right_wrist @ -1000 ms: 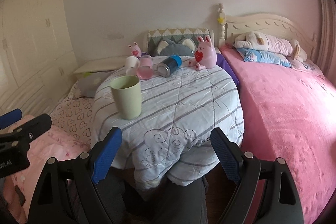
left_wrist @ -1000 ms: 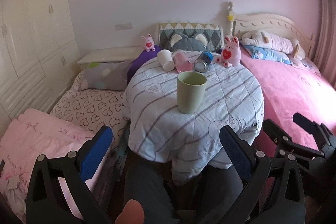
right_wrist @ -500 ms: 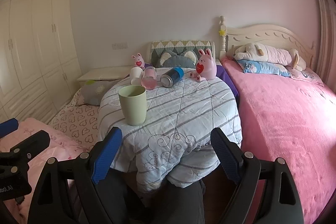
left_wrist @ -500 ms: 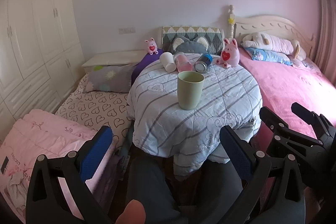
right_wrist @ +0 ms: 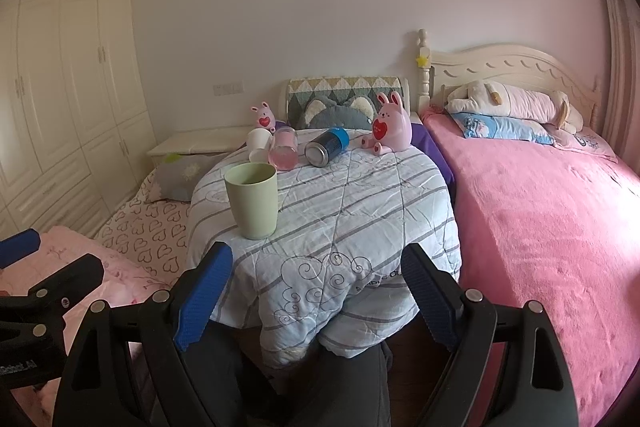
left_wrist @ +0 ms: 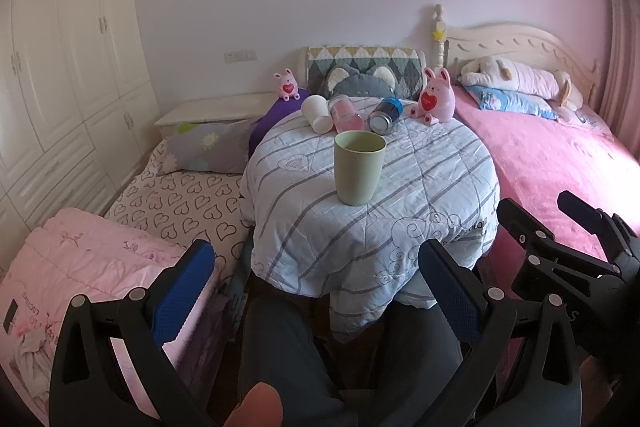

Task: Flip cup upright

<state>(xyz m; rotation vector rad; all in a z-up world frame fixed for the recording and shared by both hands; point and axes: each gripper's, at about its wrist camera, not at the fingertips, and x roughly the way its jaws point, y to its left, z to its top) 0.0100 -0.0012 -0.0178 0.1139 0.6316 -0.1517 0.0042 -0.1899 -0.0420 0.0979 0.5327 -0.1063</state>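
Observation:
A pale green cup point(left_wrist: 358, 167) stands upright, mouth up, on a round table covered with a striped blue quilt point(left_wrist: 400, 223); it also shows in the right wrist view point(right_wrist: 253, 199). Behind it lie a white cup point(left_wrist: 317, 111), a pink cup point(left_wrist: 345, 113) and a blue-and-steel cup point(left_wrist: 385, 115), all on their sides. My left gripper point(left_wrist: 316, 287) is open and empty, well short of the table. My right gripper point(right_wrist: 316, 287) is open and empty, also short of the table; it shows at the right edge of the left wrist view point(left_wrist: 560, 227).
Two pink rabbit toys point(left_wrist: 435, 95) point(left_wrist: 286, 85) stand at the table's far edge. A pink bed point(right_wrist: 540, 211) lies to the right, a heart-print bed point(left_wrist: 180, 199) and wardrobe point(left_wrist: 60, 67) to the left. The person's knees point(left_wrist: 288, 355) sit below the table.
Both grippers have drawn back and risen a little from the table; the room looks farther off. The green cup has not moved. Both stay open.

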